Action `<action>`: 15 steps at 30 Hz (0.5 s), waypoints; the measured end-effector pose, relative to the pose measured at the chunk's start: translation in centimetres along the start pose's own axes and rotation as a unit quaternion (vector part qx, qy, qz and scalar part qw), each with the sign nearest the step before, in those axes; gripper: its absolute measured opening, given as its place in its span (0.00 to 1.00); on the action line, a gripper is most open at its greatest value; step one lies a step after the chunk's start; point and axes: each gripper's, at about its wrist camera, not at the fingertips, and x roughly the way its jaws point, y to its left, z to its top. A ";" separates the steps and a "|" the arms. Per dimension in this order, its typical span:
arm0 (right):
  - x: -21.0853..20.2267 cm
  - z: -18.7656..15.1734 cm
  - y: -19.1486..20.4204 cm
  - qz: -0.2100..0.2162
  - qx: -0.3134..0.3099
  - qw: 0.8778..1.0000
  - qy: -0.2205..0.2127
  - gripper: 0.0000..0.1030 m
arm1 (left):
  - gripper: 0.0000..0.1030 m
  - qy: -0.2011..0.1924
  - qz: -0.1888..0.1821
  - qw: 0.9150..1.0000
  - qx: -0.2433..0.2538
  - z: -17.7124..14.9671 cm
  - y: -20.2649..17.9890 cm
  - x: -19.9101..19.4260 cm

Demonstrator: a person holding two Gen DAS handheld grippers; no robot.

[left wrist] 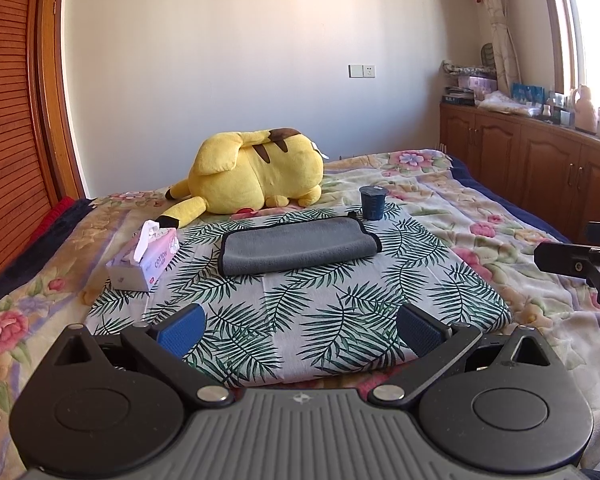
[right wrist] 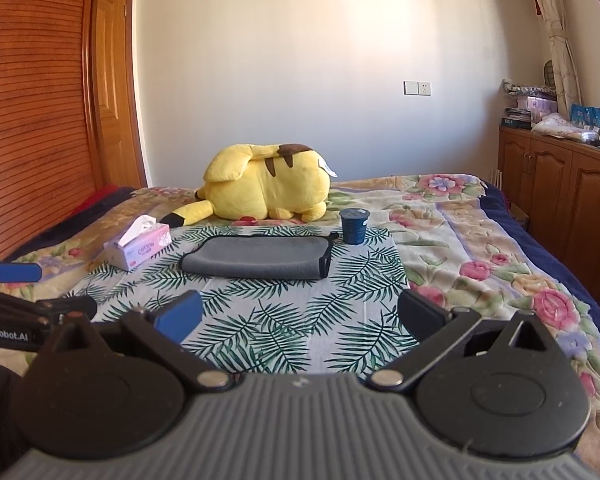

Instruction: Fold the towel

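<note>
A grey towel with black edging (left wrist: 298, 246) lies folded flat on a leaf-print cloth (left wrist: 300, 312) on the bed; it also shows in the right wrist view (right wrist: 256, 258). My left gripper (left wrist: 300, 330) is open and empty, held well short of the towel above the cloth's near part. My right gripper (right wrist: 298, 314) is open and empty too, also well back from the towel. Part of the right gripper shows at the right edge of the left wrist view (left wrist: 576, 266). The left gripper shows at the left edge of the right wrist view (right wrist: 16, 272).
A pink tissue box (left wrist: 144, 260) stands left of the towel. A dark blue cup (left wrist: 373, 202) stands at its far right corner. A yellow plush toy (left wrist: 256, 170) lies behind. Wooden cabinets (left wrist: 540, 160) line the right side, a wooden wardrobe (left wrist: 12, 120) the left.
</note>
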 end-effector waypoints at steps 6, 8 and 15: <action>-0.2 0.2 -0.1 -0.003 0.005 1.000 0.000 1.00 | 0.84 0.000 0.002 1.000 -0.003 0.0 -0.2 -0.3; -0.3 0.1 -0.2 -0.003 0.008 1.000 0.000 1.00 | 0.84 0.001 0.002 1.000 -0.001 0.0 -0.3 -0.3; -0.4 -0.1 -0.4 -0.003 0.010 1.000 -0.003 1.00 | 0.84 -0.010 -0.001 1.000 -0.006 0.3 -0.1 -0.7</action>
